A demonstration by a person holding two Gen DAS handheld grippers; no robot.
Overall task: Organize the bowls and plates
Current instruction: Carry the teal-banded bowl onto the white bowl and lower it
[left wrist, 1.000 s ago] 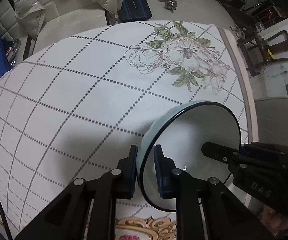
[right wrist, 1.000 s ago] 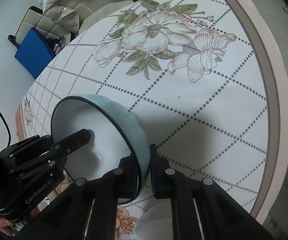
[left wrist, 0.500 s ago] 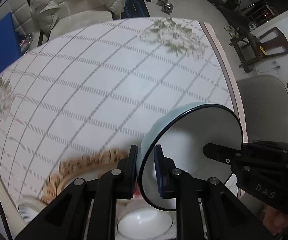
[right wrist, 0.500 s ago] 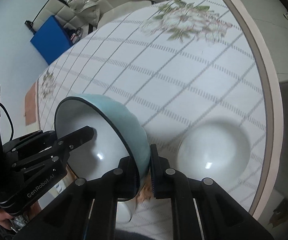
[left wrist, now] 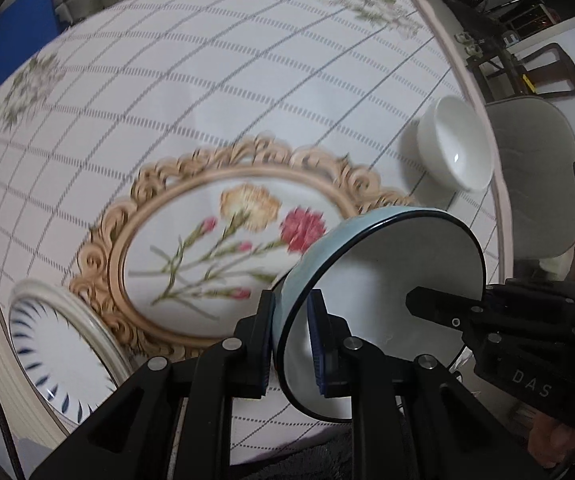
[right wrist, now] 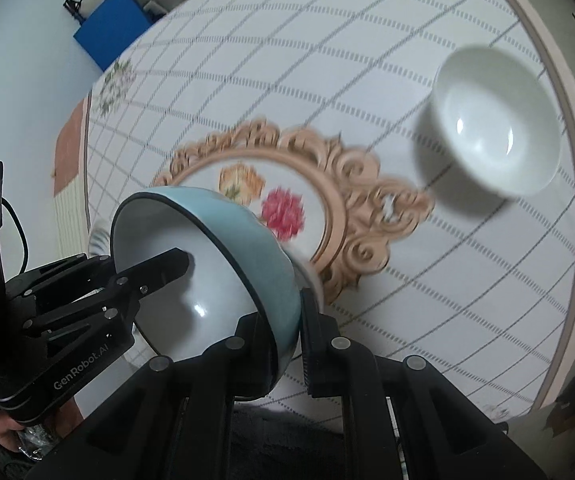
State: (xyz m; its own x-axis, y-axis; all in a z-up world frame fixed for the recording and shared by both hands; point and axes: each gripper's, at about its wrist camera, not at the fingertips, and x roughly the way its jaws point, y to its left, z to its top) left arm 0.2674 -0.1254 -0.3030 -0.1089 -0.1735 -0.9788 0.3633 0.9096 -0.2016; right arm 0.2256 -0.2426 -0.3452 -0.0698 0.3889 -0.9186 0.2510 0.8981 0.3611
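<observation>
- Left wrist view: the left gripper (left wrist: 290, 336) is clenched on the rim of a light-blue ceramic bowl with a black edge and white inside (left wrist: 383, 312), one finger outside the wall, one inside.
- The bowl is held off the table (left wrist: 215, 80), tipped on its side, its mouth facing right toward the right gripper (left wrist: 427, 304); the long axis of its rim runs from lower left to upper right.
- The right gripper's black body reads "DAS"; one of its fingers reaches inside the bowl from the opposite rim.
- Below the bowl lies the gold scrolled oval with carnations printed on the checked tablecloth (left wrist: 223, 256).
- A small white porcelain bowl (left wrist: 453, 148) stands upright near the table's right edge; a white plate with dark-blue strokes (left wrist: 55, 356) sits at the near left edge.
- Right wrist view: the right gripper (right wrist: 299, 340) grasps the same blue bowl (right wrist: 215, 264) by its rim, mouth turned left toward the left gripper (right wrist: 167, 268).
- That left gripper's body reads "GenRobot.AI".
- The white bowl (right wrist: 495, 136) stands by the table's (right wrist: 327, 60) right edge, well apart from the held bowl.
</observation>
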